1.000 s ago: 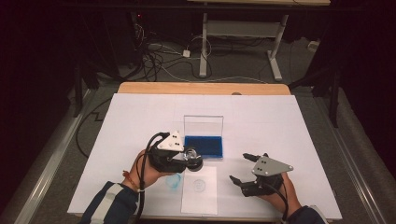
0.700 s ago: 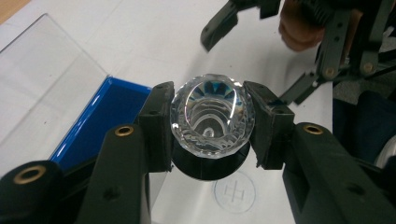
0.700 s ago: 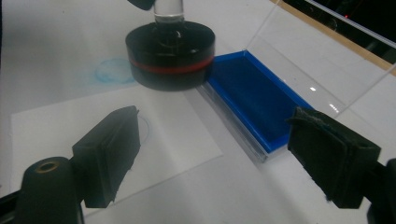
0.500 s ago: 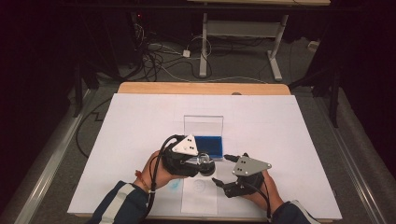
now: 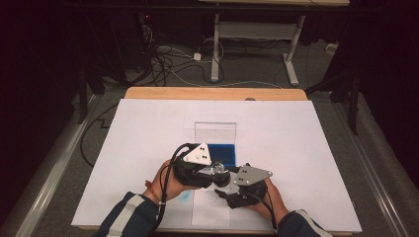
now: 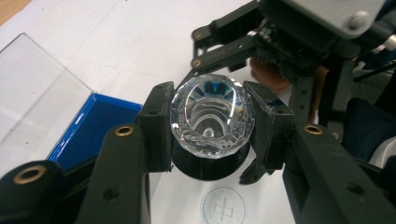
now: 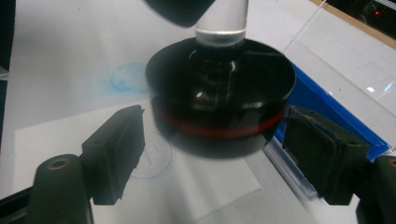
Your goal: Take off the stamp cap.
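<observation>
My left gripper [image 6: 212,121] has its 2 jaws clamped on the faceted clear knob of the stamp [image 6: 212,122], whose black base hangs below them. My right gripper [image 7: 212,156] has just been closing; the stamp's base sits between its jaws, pads not yet touching.

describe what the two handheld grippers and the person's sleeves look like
Both grippers are black, each topped by a grey three-cornered plate with small screws: the left gripper and the right gripper. Brass-coloured pivot pins dot the jaw arms. A black cable loops from the left one. The sleeves are dark blue with pale stripes, and a reddish band circles the left wrist.
</observation>
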